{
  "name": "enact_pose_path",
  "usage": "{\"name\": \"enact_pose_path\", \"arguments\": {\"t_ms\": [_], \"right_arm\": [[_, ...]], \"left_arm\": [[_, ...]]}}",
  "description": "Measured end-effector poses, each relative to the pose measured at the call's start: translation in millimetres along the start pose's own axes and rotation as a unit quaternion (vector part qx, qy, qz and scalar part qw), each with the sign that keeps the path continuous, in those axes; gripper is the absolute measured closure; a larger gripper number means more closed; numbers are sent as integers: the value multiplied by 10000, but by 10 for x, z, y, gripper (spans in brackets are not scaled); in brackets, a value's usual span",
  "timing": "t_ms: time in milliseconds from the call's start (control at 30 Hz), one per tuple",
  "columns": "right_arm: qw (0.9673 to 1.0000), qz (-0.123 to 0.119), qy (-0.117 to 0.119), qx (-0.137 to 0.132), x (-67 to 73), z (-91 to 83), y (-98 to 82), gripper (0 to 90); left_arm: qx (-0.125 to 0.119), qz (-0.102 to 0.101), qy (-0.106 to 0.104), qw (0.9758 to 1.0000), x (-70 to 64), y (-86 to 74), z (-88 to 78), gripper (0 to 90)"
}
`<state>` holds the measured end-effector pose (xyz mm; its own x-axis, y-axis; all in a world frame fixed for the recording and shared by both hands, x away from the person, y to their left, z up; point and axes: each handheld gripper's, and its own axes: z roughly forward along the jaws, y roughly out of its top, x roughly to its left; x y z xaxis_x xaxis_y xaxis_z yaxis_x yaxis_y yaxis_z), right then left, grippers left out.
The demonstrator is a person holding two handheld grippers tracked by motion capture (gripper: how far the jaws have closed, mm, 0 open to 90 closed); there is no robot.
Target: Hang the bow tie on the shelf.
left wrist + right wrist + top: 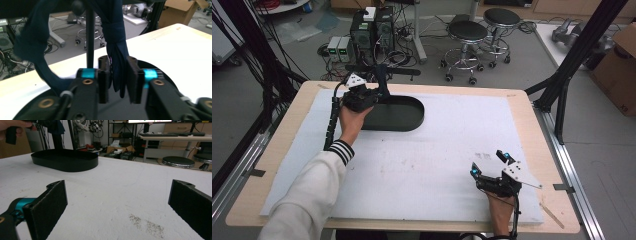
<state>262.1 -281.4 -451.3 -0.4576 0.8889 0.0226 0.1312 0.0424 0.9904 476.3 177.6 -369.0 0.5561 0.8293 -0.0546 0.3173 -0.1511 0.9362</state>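
Dark blue cloth (115, 47) hangs from a black stand (90, 37) above the black oval tray (409, 122) at the far left of the table (532, 125). Its lower end, tied in a knot, dangles between the jaws of the left gripper (117, 82). These jaws stand narrow, and the pads do not press the cloth; there is a small gap on each side. The right gripper (489, 162) rests near the front right of the white mat (452, 140), well apart from the tray, with its jaws wide and nothing between them.
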Motion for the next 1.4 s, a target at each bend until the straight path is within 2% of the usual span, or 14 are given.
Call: {"name": "enact_pose_path", "arguments": {"t_ms": [133,333,400,533,600,700,833,1033,1233,1400], "right_arm": [[10000,-6,16,-1,1,2,0,11],[10000,34,15,-30,-4,-8,-2,11],[10000,23,29,-38,-5,-5,-2,11],[10000,-7,28,-18,-2,-5,-2,11],[10000,-5,28,-18,-1,-3,-2,11],[10000,3,28,-5,3,-3,-1,11],[10000,-22,14,3,7,-1,0,11],[9999,-93,-27,-43,17,-6,-3,11],[9999,-86,-53,-33,27,-9,-4,11],[9999,-100,-79,-58,26,-10,-5,11]], "left_arm": [[24,-2,-39,10000,6,-20,-11,673],[-55,-59,-81,9999,-5,-12,-77,590],[-51,-86,-48,9999,-5,-28,-102,530],[-103,170,109,9997,-25,-106,-219,432],[-87,278,55,9996,-39,-144,-284,383],[-92,398,-90,9991,-72,-223,-438,312],[-197,354,-301,9987,-116,-342,-662,225],[-378,427,-443,9974,-178,-587,-1095,216],[-518,360,-528,9966,-115,-863,-1446,216],[-815,315,-582,9945,-30,-1211,-1738,216]]}}
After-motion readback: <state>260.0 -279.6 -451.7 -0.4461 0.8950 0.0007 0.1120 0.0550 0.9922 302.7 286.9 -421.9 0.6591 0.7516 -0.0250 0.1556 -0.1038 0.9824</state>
